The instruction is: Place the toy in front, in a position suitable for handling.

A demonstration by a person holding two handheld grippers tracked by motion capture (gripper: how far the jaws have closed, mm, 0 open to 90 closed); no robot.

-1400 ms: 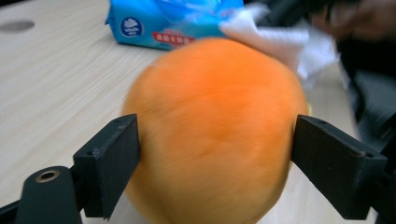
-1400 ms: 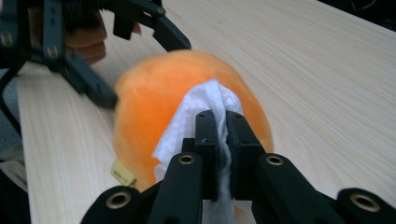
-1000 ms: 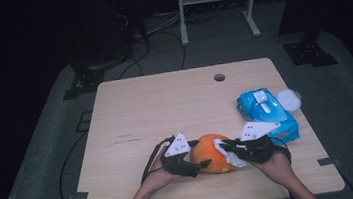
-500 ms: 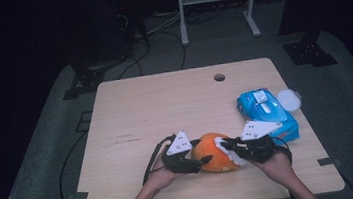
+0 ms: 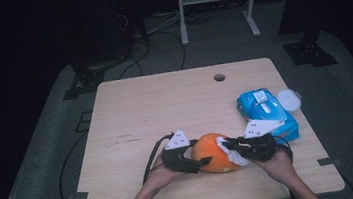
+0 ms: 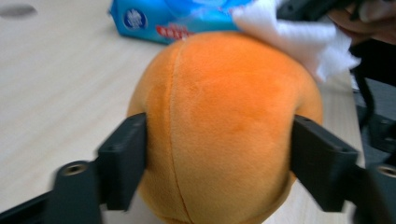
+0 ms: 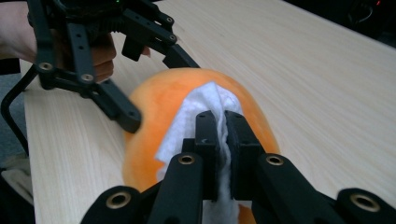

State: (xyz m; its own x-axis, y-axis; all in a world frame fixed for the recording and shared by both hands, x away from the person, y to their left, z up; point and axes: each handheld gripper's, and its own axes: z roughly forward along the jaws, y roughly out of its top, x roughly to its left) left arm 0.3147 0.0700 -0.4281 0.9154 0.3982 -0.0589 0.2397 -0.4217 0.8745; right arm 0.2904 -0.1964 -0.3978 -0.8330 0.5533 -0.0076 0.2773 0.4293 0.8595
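Wipe [image 7: 205, 126] pinched in right claw [image 7: 223, 140], against orange plush ball [image 7: 154, 121].

A pale wooden desk [image 5: 165, 106] with three things lying on it.

The desk is rectangular, its grain light, with a small round hole [image 5: 219, 77] near the far edge, right of centre. An orange plush ball [image 5: 209, 151] rests on the near part of the top, close to the middle. To its right, near the right edge, lies a blue pack of wet wipes [image 5: 266, 112], its length running towards the far side. A small white round lid [image 5: 289, 99] lies just beside the pack at the right edge. The left half and far side of the wood lie bare. The desk stands on a grey floor mat [image 5: 36, 166].
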